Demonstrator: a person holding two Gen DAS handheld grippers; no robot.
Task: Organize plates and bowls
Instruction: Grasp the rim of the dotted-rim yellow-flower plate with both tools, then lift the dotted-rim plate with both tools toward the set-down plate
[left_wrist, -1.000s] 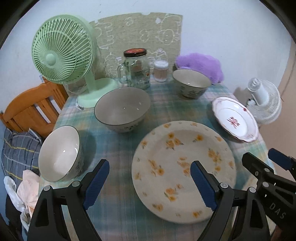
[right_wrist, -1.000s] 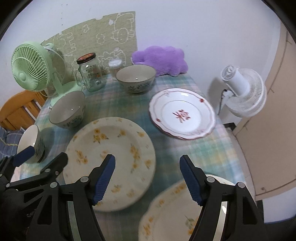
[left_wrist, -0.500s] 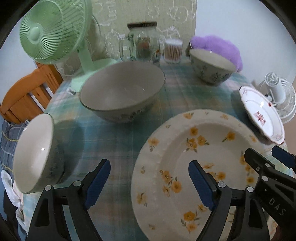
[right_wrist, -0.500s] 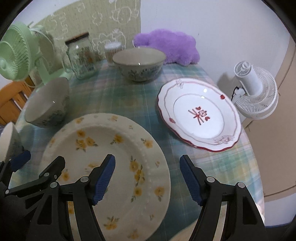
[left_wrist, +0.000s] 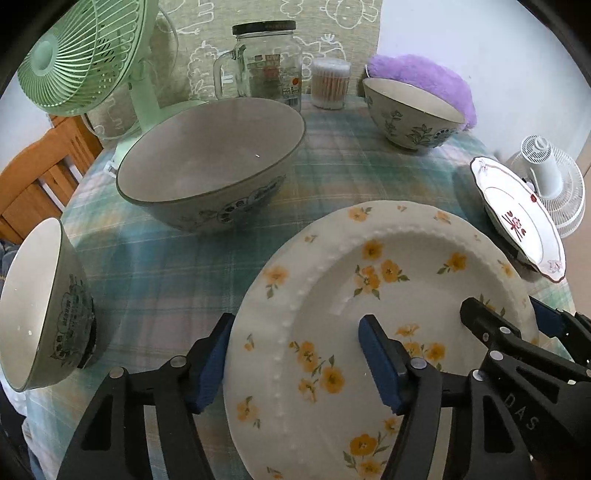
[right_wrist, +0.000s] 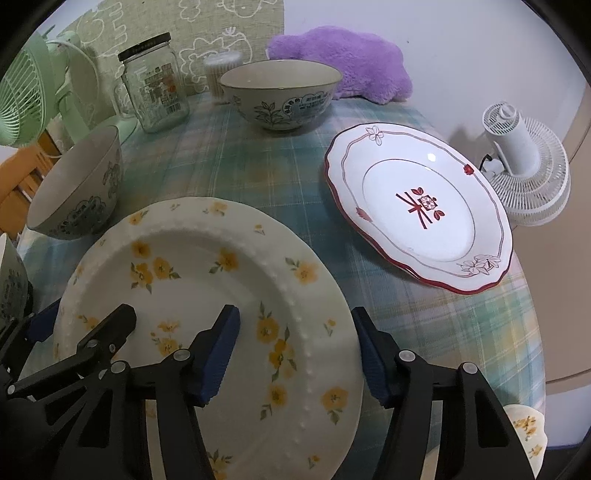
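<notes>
A large white plate with yellow flowers (left_wrist: 369, 266) (right_wrist: 207, 280) lies on the checked tablecloth close in front. My left gripper (left_wrist: 295, 321) straddles its left rim, one pad outside and one over the plate. Its jaws are closing and do not press the plate. My right gripper (right_wrist: 294, 312) straddles the right rim the same way, also closing. Each gripper shows in the other's view: the right gripper (left_wrist: 504, 310) and the left gripper (right_wrist: 83, 317). A red-trimmed plate (right_wrist: 417, 206) sits to the right. A wide grey bowl (left_wrist: 210, 162), a flowered bowl (left_wrist: 410, 110) and a bowl at the left edge (left_wrist: 37, 306) stand around.
At the back stand a green fan (left_wrist: 77, 55), a glass jar (left_wrist: 266, 62), a cotton-swab tub (left_wrist: 328, 85) and a purple plush (left_wrist: 424, 74). A white fan (right_wrist: 524, 166) sits beyond the right table edge, a wooden chair (left_wrist: 37, 177) on the left. Another yellow-flowered plate (right_wrist: 524, 428) peeks in low right.
Both grippers have come down and forward onto the yellow-flowered plate. Their jaws have narrowed, and each now has a rim of the plate between its pads.
</notes>
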